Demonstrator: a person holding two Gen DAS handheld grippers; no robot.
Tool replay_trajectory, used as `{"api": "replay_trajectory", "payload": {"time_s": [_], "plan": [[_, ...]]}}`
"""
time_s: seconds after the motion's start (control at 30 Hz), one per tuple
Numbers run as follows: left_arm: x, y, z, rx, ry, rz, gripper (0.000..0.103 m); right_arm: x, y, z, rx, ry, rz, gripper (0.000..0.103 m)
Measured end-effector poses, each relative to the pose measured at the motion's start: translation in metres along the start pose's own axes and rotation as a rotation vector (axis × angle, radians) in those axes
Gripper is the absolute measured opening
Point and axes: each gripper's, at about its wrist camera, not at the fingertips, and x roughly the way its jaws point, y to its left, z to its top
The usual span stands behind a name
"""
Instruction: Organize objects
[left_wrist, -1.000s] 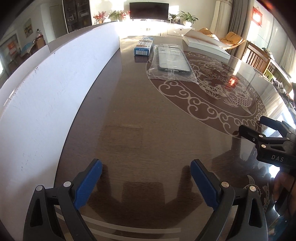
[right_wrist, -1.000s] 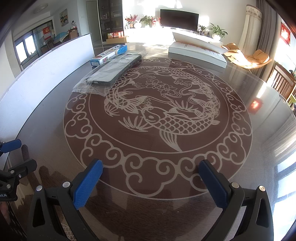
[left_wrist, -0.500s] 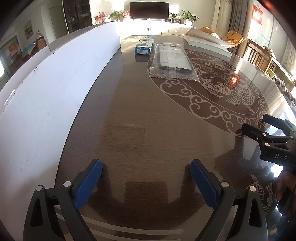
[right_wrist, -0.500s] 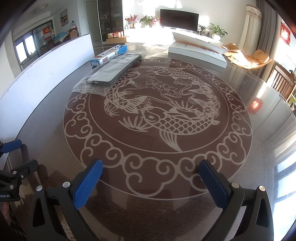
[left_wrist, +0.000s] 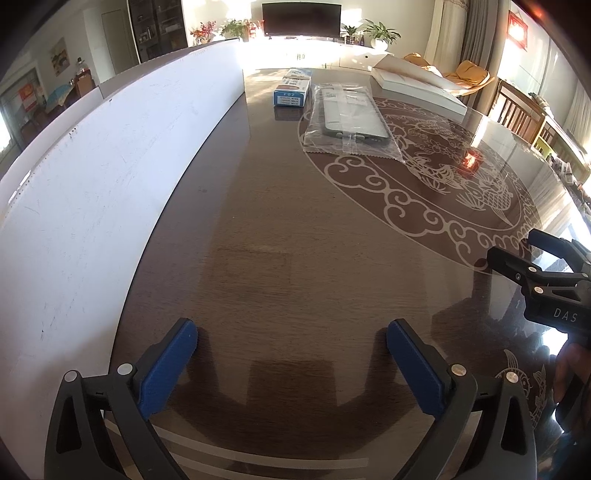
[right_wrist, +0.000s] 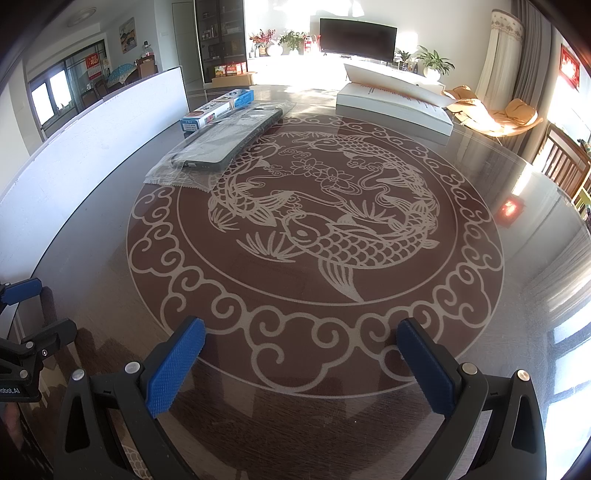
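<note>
A dark phone case in a clear plastic bag (left_wrist: 351, 120) lies far ahead on the round brown table; it also shows in the right wrist view (right_wrist: 225, 142). A blue and white box (left_wrist: 292, 91) lies just beyond it, also in the right wrist view (right_wrist: 218, 110). A large white box (right_wrist: 395, 103) sits at the far side (left_wrist: 417, 86). My left gripper (left_wrist: 291, 354) is open and empty over the near table edge. My right gripper (right_wrist: 301, 363) is open and empty over the fish pattern's rim.
A long white board (left_wrist: 92, 192) stands along the table's left edge (right_wrist: 92, 136). The glass tabletop (right_wrist: 332, 229) carries a carved fish pattern. The right gripper's body shows at the left view's right edge (left_wrist: 546, 280). Wooden chairs (right_wrist: 565, 166) stand at the right.
The left gripper has drifted slightly forward, so the bagged case looks a little nearer. The right gripper has hardly moved. Both stay open.
</note>
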Motion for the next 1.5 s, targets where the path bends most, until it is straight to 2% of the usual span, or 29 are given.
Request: {"api": "replay_trajectory", "payload": {"time_s": [0.43,0.53,0.67,0.8,0.93,1.03,1.1,1.17,1.37,1.5], "plan": [[0.001,0.0,0.0,0.006,0.006,-0.004,0.103,0.0,0.0,0.001,0.0,0.0,0.001,0.103],[0.0,0.0,0.0,0.01,0.007,-0.007,0.103,0.004,-0.001,0.01,0.002,0.018,0.025,0.103],[0.001,0.0,0.0,0.007,0.002,-0.008,0.103,0.014,0.003,0.062,0.032,-0.012,0.068,0.103],[0.0,0.0,0.001,0.007,-0.003,-0.008,0.103,0.045,0.03,0.126,0.004,-0.022,0.101,0.103],[0.0,0.0,0.001,0.008,-0.005,-0.008,0.103,0.088,0.059,0.175,0.03,0.033,0.075,0.103],[0.0,0.0,0.001,0.008,-0.005,-0.008,0.103,0.116,0.076,0.196,0.055,0.084,0.016,0.103],[0.0,0.0,0.002,0.008,-0.006,-0.008,0.103,0.13,0.086,0.2,0.045,0.115,-0.024,0.103],[0.0,0.0,0.002,0.008,-0.006,-0.008,0.103,0.14,0.092,0.198,0.039,0.139,-0.028,0.103],[0.001,0.0,0.003,0.004,-0.01,-0.006,0.103,0.133,0.089,0.189,0.061,0.129,-0.035,0.103],[0.002,0.0,0.005,0.001,-0.015,-0.004,0.103,0.118,0.095,0.177,-0.02,0.108,0.01,0.085]]}}
